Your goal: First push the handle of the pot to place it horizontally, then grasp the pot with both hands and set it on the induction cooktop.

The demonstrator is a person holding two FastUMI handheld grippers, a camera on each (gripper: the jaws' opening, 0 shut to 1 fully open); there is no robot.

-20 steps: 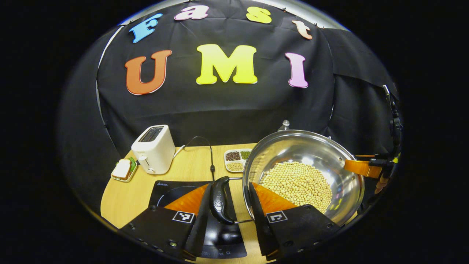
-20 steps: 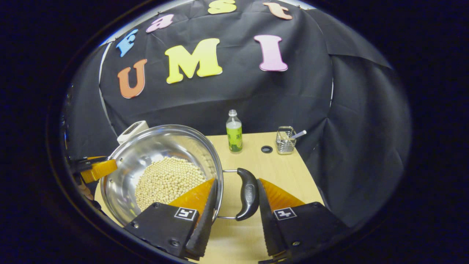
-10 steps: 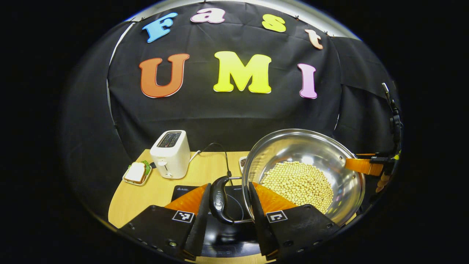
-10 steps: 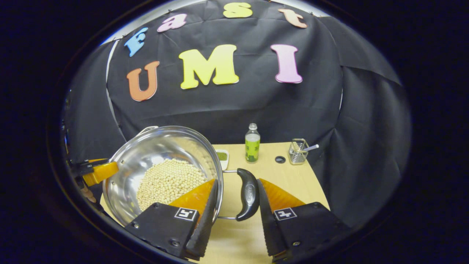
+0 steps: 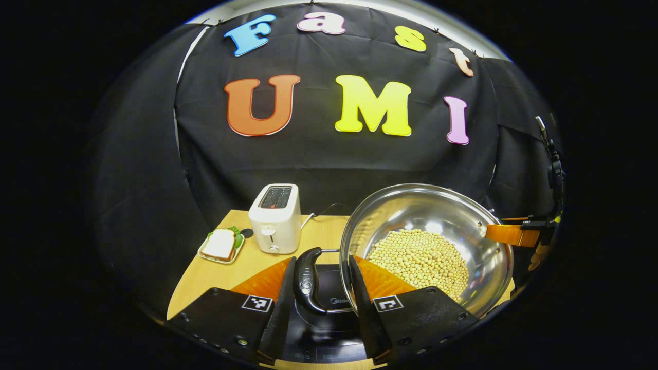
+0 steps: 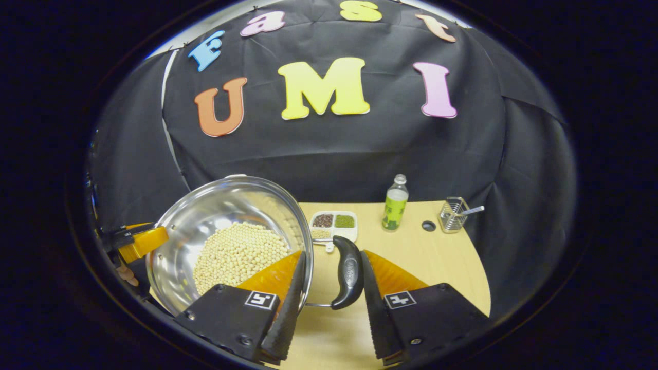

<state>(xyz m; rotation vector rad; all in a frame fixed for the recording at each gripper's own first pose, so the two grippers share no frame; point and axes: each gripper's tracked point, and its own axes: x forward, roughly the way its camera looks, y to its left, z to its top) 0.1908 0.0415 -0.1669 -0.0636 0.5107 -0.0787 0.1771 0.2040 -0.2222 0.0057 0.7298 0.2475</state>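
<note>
A steel pot (image 5: 437, 216) with pale beans (image 5: 419, 257) in it hangs above the table, held by both side handles. My left gripper (image 5: 322, 258) is shut on the black left handle (image 5: 307, 280), with one finger outside the handle and the other inside the pot's rim. Right below it lies the black induction cooktop (image 5: 318, 329). My right gripper (image 6: 333, 253) is shut the same way on the black right handle (image 6: 347, 272) of the pot (image 6: 221, 216). Each gripper's finger also shows at the pot's far rim in the other's view.
A white toaster (image 5: 275, 218) with its cord and a plate with a sandwich (image 5: 221, 245) stand behind the cooktop on the left. To the right on the wooden table (image 6: 442, 257) are a divided bean tray (image 6: 331, 223), a green bottle (image 6: 395, 209) and a wire holder (image 6: 455, 216).
Both grippers have carried the pot leftward. The cooktop has slid from ahead-left to directly beneath the left gripper, and the bottle and tray have drifted right in the right gripper view.
</note>
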